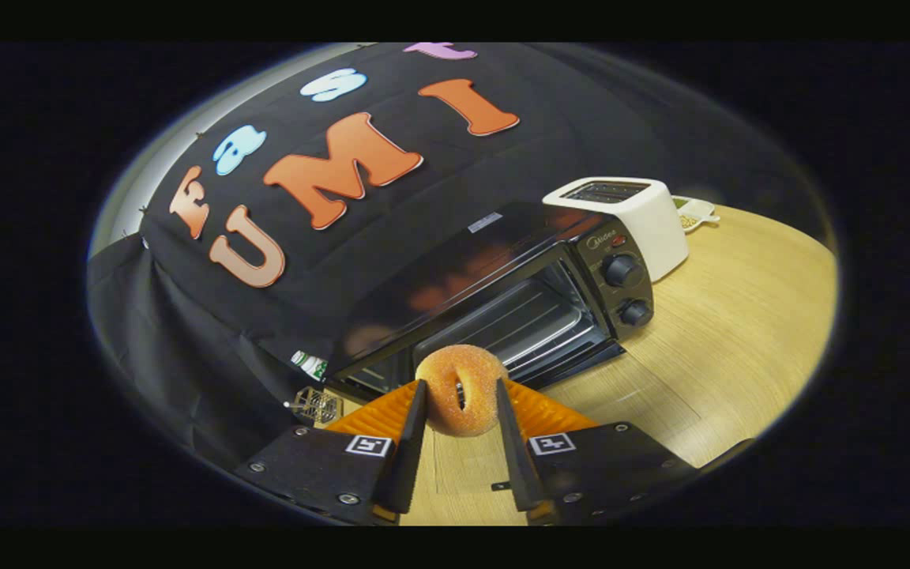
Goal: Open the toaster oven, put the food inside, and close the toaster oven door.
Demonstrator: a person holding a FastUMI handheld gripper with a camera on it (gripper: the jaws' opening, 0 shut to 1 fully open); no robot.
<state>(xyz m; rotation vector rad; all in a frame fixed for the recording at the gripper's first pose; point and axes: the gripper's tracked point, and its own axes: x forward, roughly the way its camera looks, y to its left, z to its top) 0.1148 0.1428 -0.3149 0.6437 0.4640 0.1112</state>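
Note:
A sugar-coated donut stands on edge between my two fingers, and my gripper is shut on it, one finger pressing each side. It is held above the wooden table. Just beyond the donut sits the black toaster oven, tilted in the view, with two knobs on its right panel. Its wire rack shows through the front. The oven's lower front edge is hidden behind the donut and fingers, so I cannot tell how the door stands.
A white slot toaster stands right beside the oven's knob side, with a small dish behind it. A small wire object lies left of my fingers by the black cloth wall. Bare tabletop stretches to the right.

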